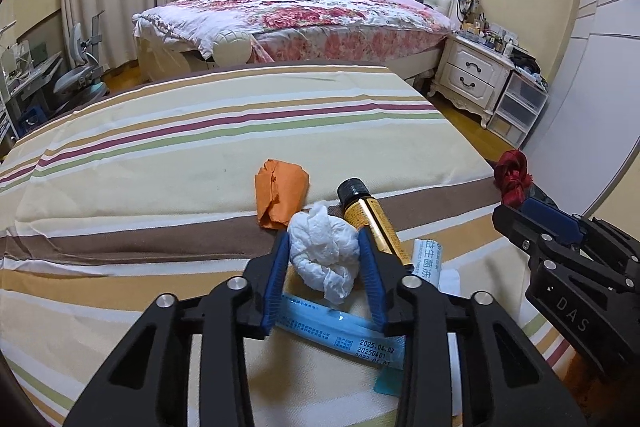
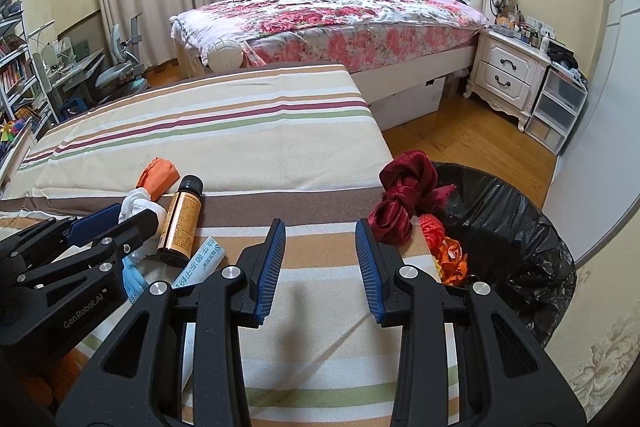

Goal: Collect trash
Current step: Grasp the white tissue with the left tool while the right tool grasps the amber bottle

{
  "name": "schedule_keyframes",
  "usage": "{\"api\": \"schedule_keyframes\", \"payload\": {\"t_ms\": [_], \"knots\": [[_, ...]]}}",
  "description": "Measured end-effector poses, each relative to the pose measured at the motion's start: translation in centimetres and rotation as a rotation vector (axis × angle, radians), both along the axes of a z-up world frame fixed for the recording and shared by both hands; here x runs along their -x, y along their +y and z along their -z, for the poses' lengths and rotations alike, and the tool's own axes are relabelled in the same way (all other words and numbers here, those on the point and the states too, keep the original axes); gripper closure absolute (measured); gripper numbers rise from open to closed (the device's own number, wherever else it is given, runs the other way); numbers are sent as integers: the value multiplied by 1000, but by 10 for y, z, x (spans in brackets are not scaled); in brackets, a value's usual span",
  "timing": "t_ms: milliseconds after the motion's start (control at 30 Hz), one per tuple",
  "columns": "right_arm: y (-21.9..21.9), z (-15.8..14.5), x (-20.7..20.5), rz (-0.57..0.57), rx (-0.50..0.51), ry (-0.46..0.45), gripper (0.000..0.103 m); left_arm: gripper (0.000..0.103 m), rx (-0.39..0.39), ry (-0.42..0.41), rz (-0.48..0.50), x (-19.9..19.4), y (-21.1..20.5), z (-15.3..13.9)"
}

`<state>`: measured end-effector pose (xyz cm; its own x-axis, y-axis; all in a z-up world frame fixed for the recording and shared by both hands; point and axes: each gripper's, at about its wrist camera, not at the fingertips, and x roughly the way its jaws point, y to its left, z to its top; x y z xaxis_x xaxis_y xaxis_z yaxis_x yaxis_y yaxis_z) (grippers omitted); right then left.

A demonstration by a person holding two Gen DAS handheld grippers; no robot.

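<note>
The left gripper [image 1: 325, 259] has its blue pads on either side of a crumpled white tissue [image 1: 326, 251], and both pads appear to touch the wad, so I read it as clamped on the tissue, though lightly, since the paper bulges out above and below the pads. Just beyond its tip lies an orange crumpled paper [image 1: 280, 193]; just to its right a small amber bottle with a black cap [image 1: 370, 215] lies on its side, touching or nearly touching the right pad. Beneath the fingers lies a blue-printed sachet [image 1: 340, 327], and a white printed tube packet [image 1: 430, 263] sits beside the bottle's base. The right gripper [image 2: 320, 263] hangs over the striped bedsheet [image 2: 220, 131] with its jaws apart and nothing between them. Ahead and to its right a dark red ribbon bundle [image 2: 400, 195] sits at the sheet's edge, and beyond that stands the trash bin with a black liner [image 2: 520, 227], already holding orange scraps [image 2: 452, 259]. The likely risks: the soft tissue may slip or tear free if the grip is this shallow; the right pad may nudge the bottle and roll it along the sheet as the gripper lifts; a trailing tail of tissue could drag the sachet. Carrying across to the bin also means passing the right gripper, so the two could collide.
</note>
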<state>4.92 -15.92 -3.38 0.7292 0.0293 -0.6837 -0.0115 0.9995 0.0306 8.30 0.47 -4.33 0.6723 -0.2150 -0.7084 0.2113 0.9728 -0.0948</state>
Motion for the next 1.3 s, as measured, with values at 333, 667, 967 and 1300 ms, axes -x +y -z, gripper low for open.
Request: {"api": "schedule_keyframes", "payload": {"t_ms": [333, 667, 967, 1300], "knots": [[25, -3, -6, -93, -3, 1, 67, 72, 1, -74, -74, 18, 25, -20], [82, 5, -23, -244, 14, 63, 67, 72, -15, -52, -210, 18, 73, -12], [99, 21, -34, -268, 34, 134, 73, 72, -14, -38, -255, 20, 91, -3], [65, 1, -35, -193, -11, 69, 80, 72, 2, -53, -243, 21, 83, -7]]}}
